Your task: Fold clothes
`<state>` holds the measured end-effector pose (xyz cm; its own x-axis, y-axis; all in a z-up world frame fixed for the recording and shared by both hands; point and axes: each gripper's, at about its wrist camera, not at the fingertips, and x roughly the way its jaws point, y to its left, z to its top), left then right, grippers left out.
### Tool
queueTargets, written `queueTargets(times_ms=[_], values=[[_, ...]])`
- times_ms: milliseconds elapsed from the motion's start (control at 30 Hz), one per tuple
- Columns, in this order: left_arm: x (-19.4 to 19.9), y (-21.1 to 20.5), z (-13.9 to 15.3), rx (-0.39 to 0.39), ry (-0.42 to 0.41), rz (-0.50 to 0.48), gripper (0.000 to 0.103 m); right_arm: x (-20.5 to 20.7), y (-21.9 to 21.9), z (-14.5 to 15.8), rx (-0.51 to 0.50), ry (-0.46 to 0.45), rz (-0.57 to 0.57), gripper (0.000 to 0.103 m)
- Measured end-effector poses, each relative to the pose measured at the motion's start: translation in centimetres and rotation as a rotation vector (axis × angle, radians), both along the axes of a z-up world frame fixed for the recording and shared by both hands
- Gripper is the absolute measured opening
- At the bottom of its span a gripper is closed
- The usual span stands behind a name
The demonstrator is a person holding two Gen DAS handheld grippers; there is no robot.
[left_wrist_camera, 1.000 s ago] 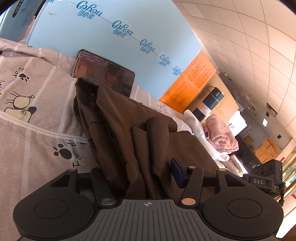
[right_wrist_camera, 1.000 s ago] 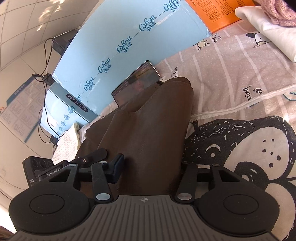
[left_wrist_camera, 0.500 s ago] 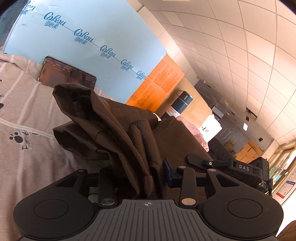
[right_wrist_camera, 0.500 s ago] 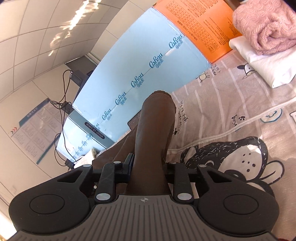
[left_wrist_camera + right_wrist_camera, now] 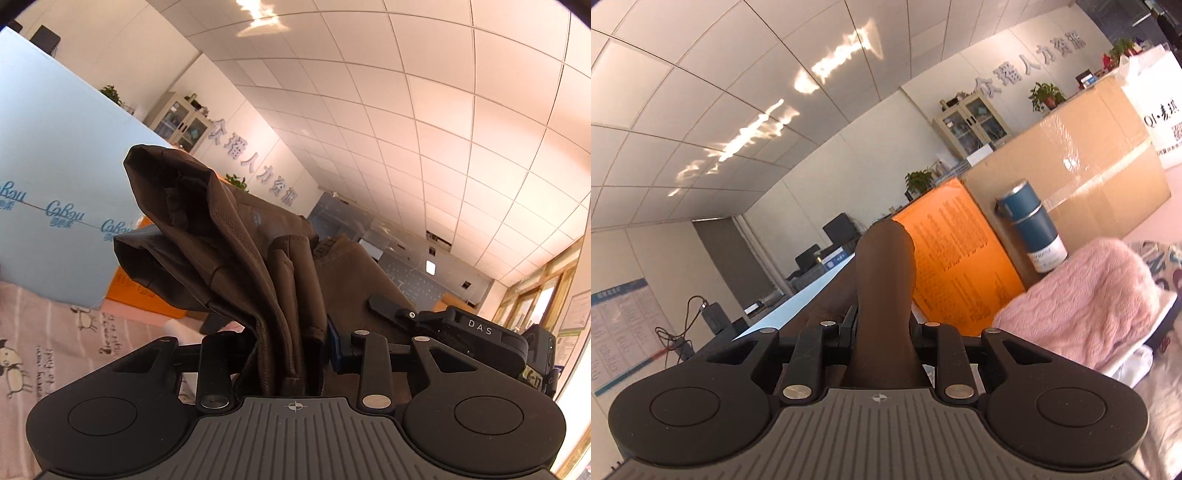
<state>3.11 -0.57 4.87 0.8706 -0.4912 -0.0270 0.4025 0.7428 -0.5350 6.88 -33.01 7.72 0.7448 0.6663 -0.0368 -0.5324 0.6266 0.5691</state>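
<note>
Both hand-held grippers clamping brown garment (image 5: 236, 258), bunched, apparently airborne

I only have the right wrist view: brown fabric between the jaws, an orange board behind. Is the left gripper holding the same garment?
Observer: Yes. The left gripper is clamped on a thick bunch of folds of the brown garment.
Operator: Is my right gripper anywhere in that view?
Observer: Yes, the right gripper shows to the right of the left one, at the same cloth.
Operator: Is the garment bunched or flat over there?
Observer: Bunched; one tube-like end gapes open toward the left wrist camera.
Operator: What lies below?
Observer: A striped bedsheet with cartoon animals, at lower left, and a light blue board behind it.
</note>
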Motion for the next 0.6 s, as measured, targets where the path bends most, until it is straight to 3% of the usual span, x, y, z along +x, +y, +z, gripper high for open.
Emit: queueTargets(times_ms=[133,300,400,500,600], values=[[4.0,-2.3,0.5,0.000,-0.004,-0.026,0.034,2.7,-1.7,1.6,-0.018,-0.054,-0.113,0.020],[8.5,-6.1,-1.1,0.048,0.018,-0.059,0.034,6.4,-4.3,-0.8,-0.025,-0.065,-0.202,0.020],[11.3,-8.1,-2.2,0.039,0.032,-0.084,0.034,9.0,-5.6,-2.2,-0.035,-0.064,-0.258,0.020],[13.9,-10.5,-2.8,0.063,0.011,-0.067,0.034,11.4,-6.9,-3.9,-0.004,-0.086,-0.338,0.021],[15.8,-11.5,-4.4,0.065,0.040,-0.033,0.034,14.8,-7.8,-6.2,0.039,-0.043,-0.371,0.021]])
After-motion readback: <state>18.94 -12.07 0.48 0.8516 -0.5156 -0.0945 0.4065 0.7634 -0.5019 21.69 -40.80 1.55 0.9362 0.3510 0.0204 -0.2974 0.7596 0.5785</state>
